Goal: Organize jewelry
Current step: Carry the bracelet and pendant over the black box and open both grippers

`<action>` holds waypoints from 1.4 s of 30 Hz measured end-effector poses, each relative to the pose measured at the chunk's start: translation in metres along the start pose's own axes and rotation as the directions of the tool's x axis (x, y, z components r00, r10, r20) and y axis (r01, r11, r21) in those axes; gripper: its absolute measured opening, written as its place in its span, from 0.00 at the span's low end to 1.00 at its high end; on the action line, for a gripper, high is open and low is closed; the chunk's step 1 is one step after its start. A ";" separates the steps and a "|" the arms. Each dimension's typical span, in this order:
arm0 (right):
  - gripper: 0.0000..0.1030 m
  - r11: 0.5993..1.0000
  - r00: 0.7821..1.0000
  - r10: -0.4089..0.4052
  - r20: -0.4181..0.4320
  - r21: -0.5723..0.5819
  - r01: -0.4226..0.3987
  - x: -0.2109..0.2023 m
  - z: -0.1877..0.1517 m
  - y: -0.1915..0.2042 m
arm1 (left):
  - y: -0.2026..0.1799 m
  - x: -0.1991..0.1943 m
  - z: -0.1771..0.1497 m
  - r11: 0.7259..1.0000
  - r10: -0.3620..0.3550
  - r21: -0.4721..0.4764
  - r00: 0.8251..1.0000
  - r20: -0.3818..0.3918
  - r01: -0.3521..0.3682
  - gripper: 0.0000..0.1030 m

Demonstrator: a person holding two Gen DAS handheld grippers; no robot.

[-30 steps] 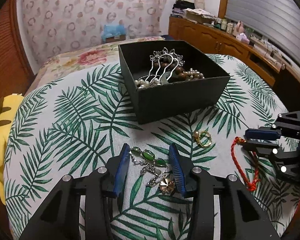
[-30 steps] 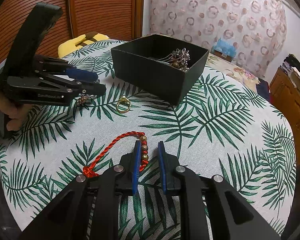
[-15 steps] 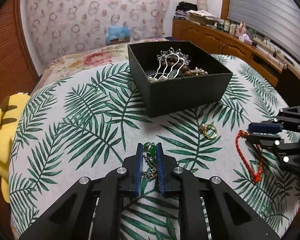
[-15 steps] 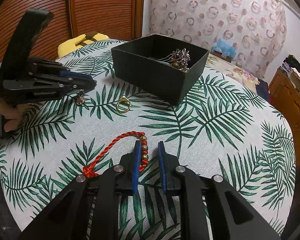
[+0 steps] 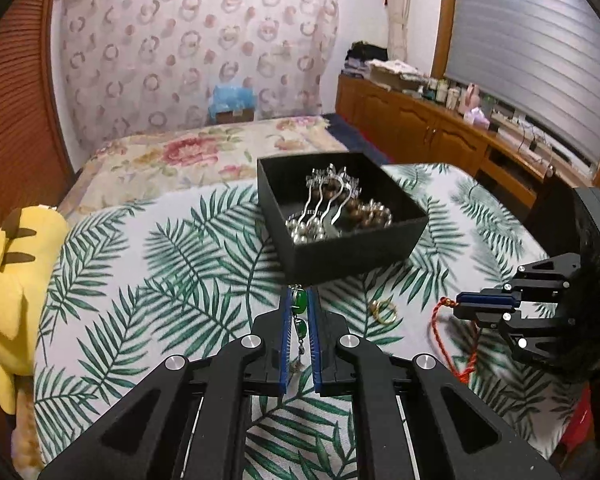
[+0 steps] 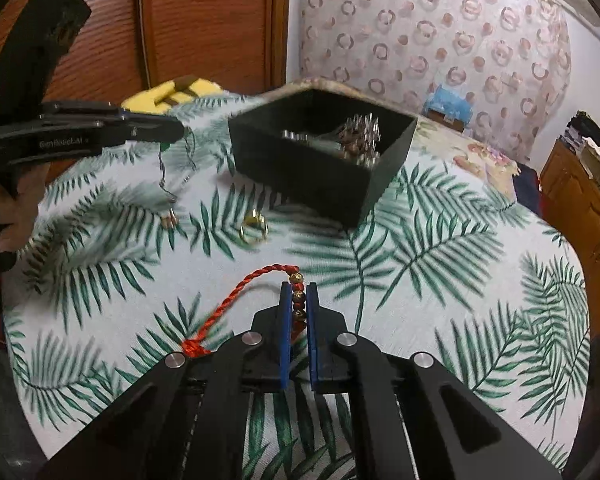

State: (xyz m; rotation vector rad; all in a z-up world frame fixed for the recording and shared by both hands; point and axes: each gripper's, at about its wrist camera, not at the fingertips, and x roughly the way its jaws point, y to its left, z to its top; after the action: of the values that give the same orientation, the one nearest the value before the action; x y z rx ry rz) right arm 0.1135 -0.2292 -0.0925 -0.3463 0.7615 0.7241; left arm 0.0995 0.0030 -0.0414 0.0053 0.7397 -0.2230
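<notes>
- Left gripper (image 5: 299, 304): ribbed blue pads clamp a green-stone chain (image 5: 299, 309), dangling above the leaf-print cloth (image 5: 160, 280).
- Square black box (image 5: 340, 248): shiny silver and beaded pieces inside.
- Gold ring (image 5: 384, 311) lies on the cloth.
- Right gripper (image 6: 299, 300): nearly closed, pinching a twisted red cord (image 6: 236, 296) at its gold beads.

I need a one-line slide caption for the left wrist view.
Left gripper shut on a green-stone bracelet, facing the black jewelry box; a gold ring lies on the leaf-print cloth.

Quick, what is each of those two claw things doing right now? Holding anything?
Left gripper: closed on the green bead chain, lifted off the table.
Right gripper: closed on the red cord bracelet at its beads.
</notes>
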 end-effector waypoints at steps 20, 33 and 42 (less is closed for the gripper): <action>0.08 1.000 0.983 0.016 0.181 0.002 -0.017 -0.031 0.083 -0.031 | -0.005 -0.011 0.057 0.998 -0.059 0.018 0.994 0.094 0.058 0.07; 0.08 0.999 0.979 -0.002 0.206 0.046 -0.008 0.019 0.116 -0.061 | -0.004 0.017 0.101 0.998 -0.063 0.029 0.992 0.109 0.060 0.07; 0.22 0.995 0.982 0.030 0.185 0.084 -0.047 0.036 0.106 -0.070 | -0.008 0.050 0.111 0.996 -0.072 0.051 0.994 0.076 0.069 0.07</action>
State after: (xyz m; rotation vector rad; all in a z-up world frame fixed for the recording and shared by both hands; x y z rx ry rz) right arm 0.2343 -0.2060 -0.0444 -0.1819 0.6242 0.7452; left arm 0.2079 -0.0241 0.0078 0.0165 0.6576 -0.3070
